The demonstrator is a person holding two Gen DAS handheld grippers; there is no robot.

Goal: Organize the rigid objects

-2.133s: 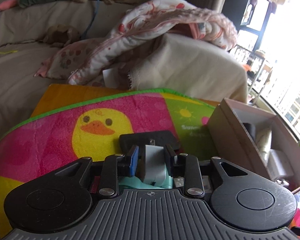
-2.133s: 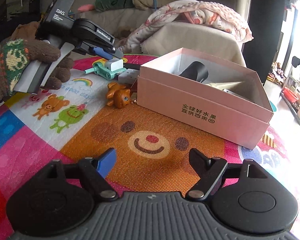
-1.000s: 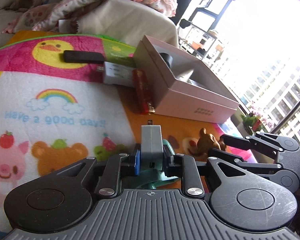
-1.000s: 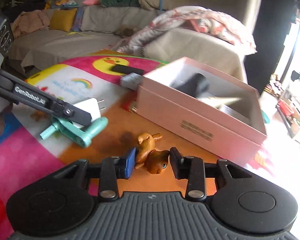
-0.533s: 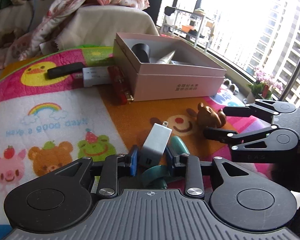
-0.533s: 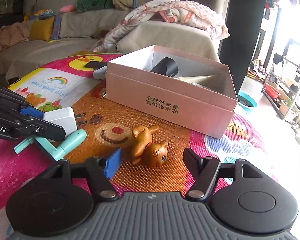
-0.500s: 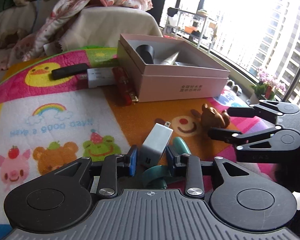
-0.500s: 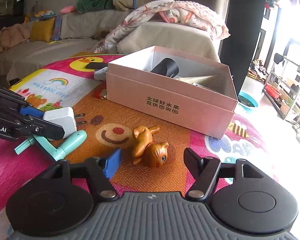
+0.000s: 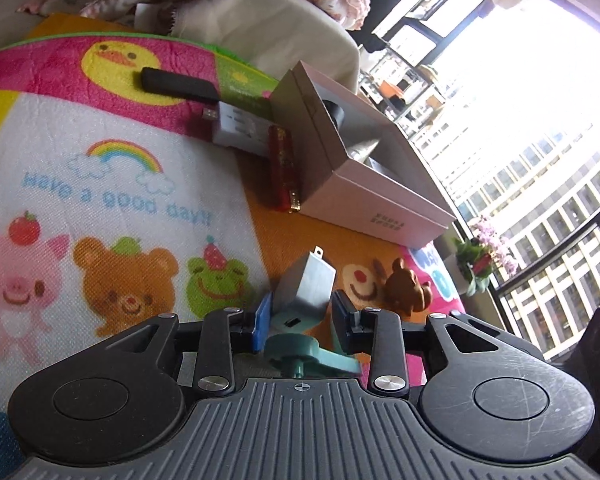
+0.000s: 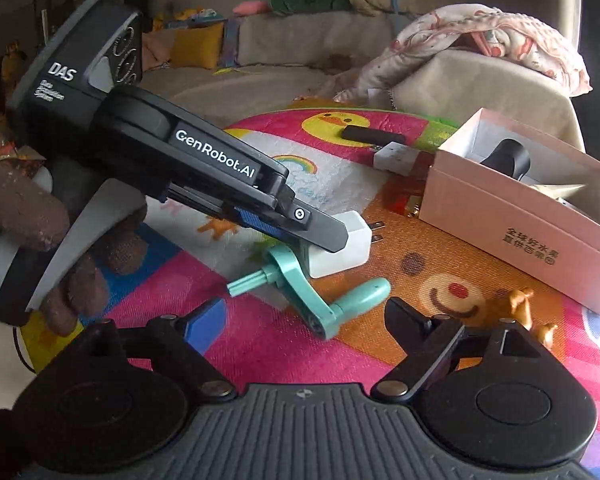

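My left gripper is shut on a white plug adapter, held low over the mat; the adapter also shows in the right wrist view. A teal crank handle lies on the mat under and beside the adapter. My right gripper is open and empty, its fingers either side of the crank's grip end. A brown bear figure lies on the mat just right of my right gripper. The open pink box holds a black cylinder and other items.
A red lighter, a white USB hub and a black bar lie left of the box on the printed mat. A sofa with a blanket stands behind. Windows are at the right.
My left gripper tilted and still holds the adapter, now over the crank. My right gripper shifted left from the bear figure to the crank handle and stays open.
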